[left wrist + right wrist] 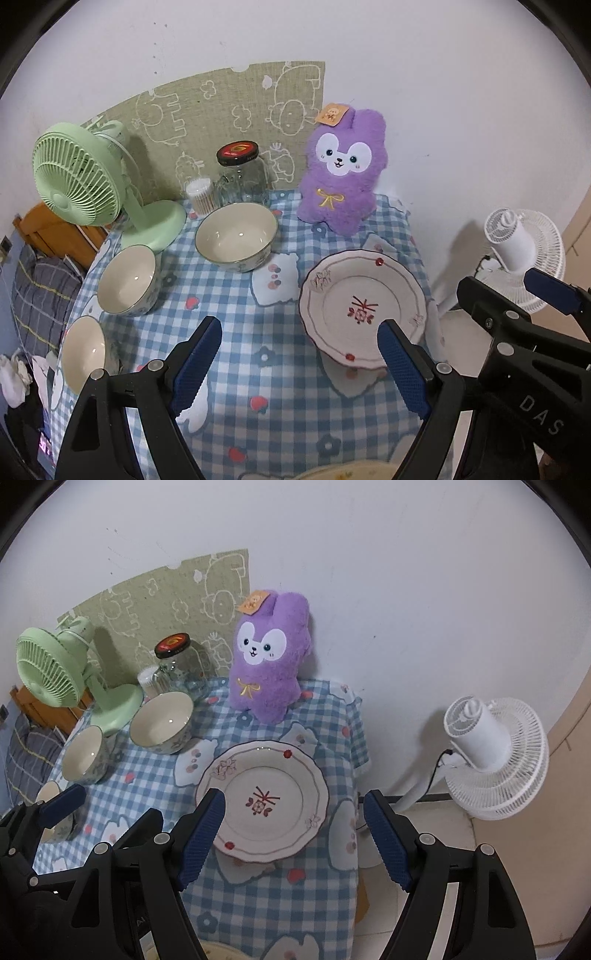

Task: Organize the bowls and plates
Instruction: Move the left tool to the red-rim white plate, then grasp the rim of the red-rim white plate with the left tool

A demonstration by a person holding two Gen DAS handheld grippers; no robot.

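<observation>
**Grippers hover wide open over the crockery**

Left wrist view: the left gripper (299,365) hangs above the checked tablecloth (280,413), jaws spread wide with nothing between them. Three bowls line the left side: a large bowl (236,236) near the glass jar (242,173), a middle bowl (129,280), a near bowl (83,352). The plate (364,306) lies to the right.

Right wrist view: the right gripper (293,843), also wide open and empty, hovers over the plate's near rim, below the purple plush (269,664).
</observation>
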